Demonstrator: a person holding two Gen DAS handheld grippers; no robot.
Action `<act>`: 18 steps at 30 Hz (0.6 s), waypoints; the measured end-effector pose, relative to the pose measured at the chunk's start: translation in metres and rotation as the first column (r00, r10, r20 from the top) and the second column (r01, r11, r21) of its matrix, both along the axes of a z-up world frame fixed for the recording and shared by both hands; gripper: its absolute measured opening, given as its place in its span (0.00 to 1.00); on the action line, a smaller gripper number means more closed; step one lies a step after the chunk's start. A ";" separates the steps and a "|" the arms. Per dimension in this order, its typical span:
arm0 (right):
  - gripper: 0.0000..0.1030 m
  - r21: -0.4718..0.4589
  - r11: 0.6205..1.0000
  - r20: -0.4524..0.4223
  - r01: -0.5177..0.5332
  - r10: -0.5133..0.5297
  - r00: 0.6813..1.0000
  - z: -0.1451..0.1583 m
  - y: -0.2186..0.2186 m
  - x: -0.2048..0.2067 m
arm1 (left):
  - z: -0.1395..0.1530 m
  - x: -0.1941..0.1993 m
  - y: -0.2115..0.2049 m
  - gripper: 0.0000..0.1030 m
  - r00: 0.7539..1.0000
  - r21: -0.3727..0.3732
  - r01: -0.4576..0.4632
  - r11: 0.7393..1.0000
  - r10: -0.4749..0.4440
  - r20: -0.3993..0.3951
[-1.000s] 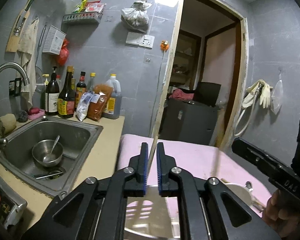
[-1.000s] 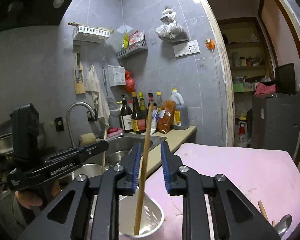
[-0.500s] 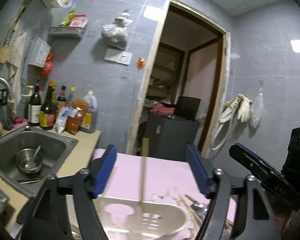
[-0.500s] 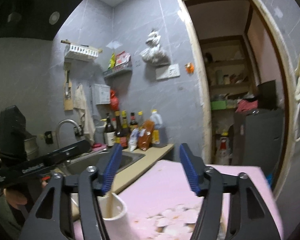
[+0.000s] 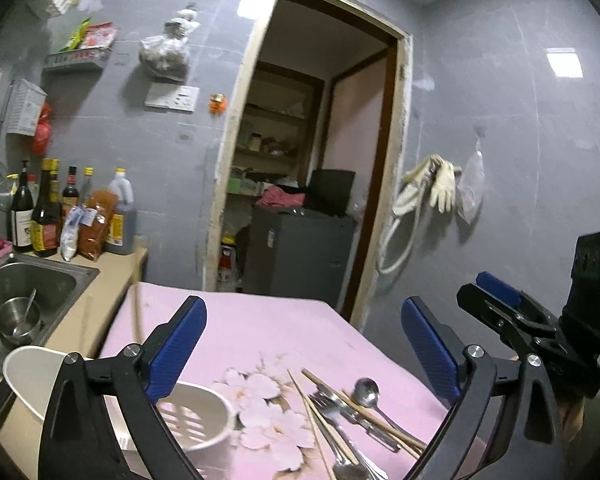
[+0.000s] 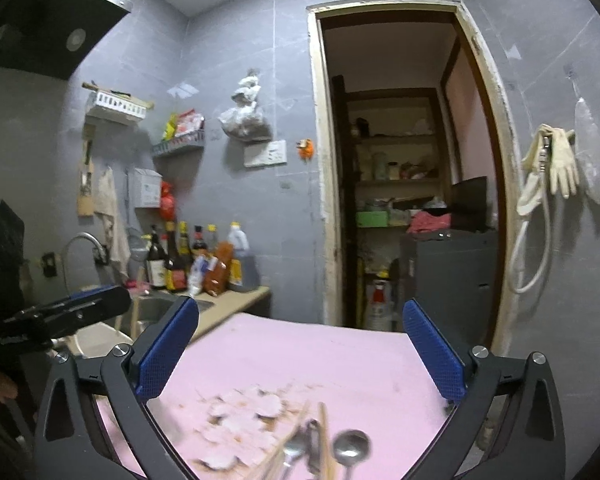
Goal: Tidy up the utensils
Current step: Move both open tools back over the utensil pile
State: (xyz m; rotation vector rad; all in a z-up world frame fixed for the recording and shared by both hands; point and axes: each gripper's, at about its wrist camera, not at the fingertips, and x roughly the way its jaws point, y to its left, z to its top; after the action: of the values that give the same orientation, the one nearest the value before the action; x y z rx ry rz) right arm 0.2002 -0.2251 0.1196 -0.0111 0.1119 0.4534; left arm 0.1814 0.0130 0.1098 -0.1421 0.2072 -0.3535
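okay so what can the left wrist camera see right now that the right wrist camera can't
Only the left wrist view shows the steel bowl in the sink and the slotted inside of the white utensil holder, with one chopstick standing in it. Only the right wrist view shows the range hood and the faucet. Both show the pink tablecloth, the loose pile of spoons and chopsticks, the sauce bottles, the doorway, and each open gripper: left gripper, right gripper.

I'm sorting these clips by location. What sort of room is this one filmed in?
Most likely a small home kitchen: a steel sink with a bowl in it, sauce and oil bottles along the grey tiled wall, and a range hood overhead. Loose utensils lie on a pink floral table cover.
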 end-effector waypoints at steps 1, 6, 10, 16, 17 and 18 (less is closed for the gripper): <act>1.00 -0.008 1.000 -0.006 0.009 -0.009 1.000 -0.002 -0.005 0.001 | -0.002 0.001 -0.005 0.93 1.000 0.012 0.006 1.000 -0.006 -0.008; 1.00 -0.070 0.996 -0.052 0.047 -0.050 0.997 -0.016 -0.026 0.006 | -0.017 0.007 -0.032 0.93 0.998 0.067 0.031 0.997 -0.027 -0.058; 1.00 -0.108 0.992 -0.108 0.067 -0.079 0.991 -0.029 -0.042 0.013 | -0.032 0.010 -0.054 0.93 0.994 0.130 0.044 0.990 -0.030 -0.107; 1.00 -0.165 0.984 -0.208 0.072 -0.106 0.972 -0.051 -0.059 0.024 | -0.060 0.018 -0.083 0.93 0.981 0.218 0.077 0.973 -0.035 -0.191; 1.00 -0.177 0.982 -0.223 0.067 -0.106 0.969 -0.055 -0.061 0.025 | -0.065 0.019 -0.088 0.93 0.978 0.233 0.080 0.969 -0.031 -0.206; 1.00 -0.189 0.980 -0.236 0.062 -0.107 0.966 -0.059 -0.062 0.026 | -0.069 0.021 -0.091 0.93 0.975 0.244 0.083 0.966 -0.027 -0.222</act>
State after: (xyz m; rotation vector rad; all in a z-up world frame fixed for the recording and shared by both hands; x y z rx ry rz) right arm 0.2264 -0.2873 0.0609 -0.1285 0.3954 0.3560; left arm 0.2024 -0.0779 0.0409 0.0778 0.4710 -0.3641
